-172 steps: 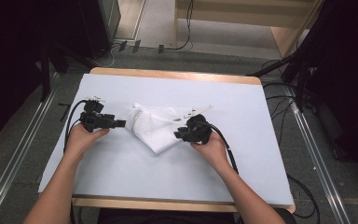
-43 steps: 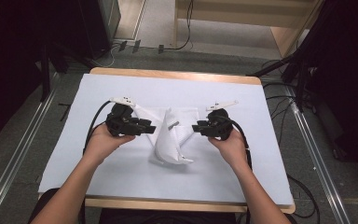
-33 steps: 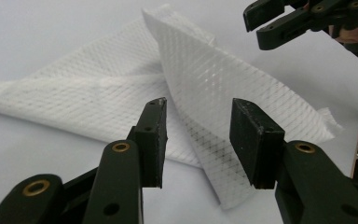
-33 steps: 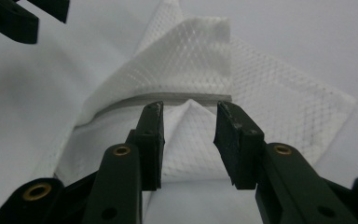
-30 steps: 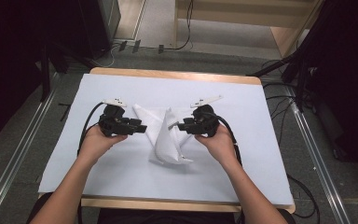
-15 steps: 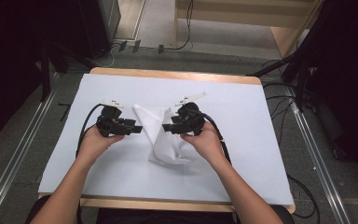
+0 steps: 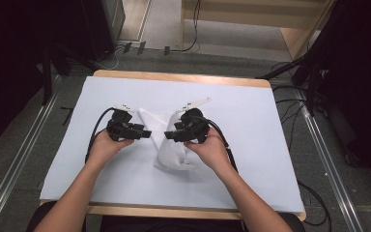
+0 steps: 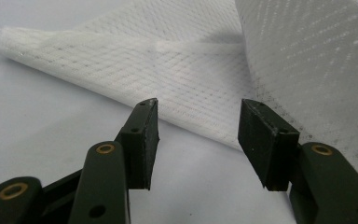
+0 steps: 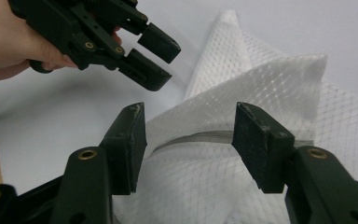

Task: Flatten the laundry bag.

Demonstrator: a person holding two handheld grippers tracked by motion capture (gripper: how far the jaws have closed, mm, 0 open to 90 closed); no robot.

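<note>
Both hands have drawn inward; the left gripper [image 7: 145, 134] and right gripper [image 7: 170, 136], jaws wide and empty, flank the folded white mesh cloth [image 7: 166, 145] mid-table. A shallow bite could undo the fold.

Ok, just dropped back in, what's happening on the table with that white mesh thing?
A person works a hand-held gripper in each hand over a white mesh bag lying partly folded on the white table cover. The left gripper is open, its jaws just short of the bag's near edge. The right gripper is open too, jaws astride a raised fold of the mesh. Neither has closed on the fabric.
</note>
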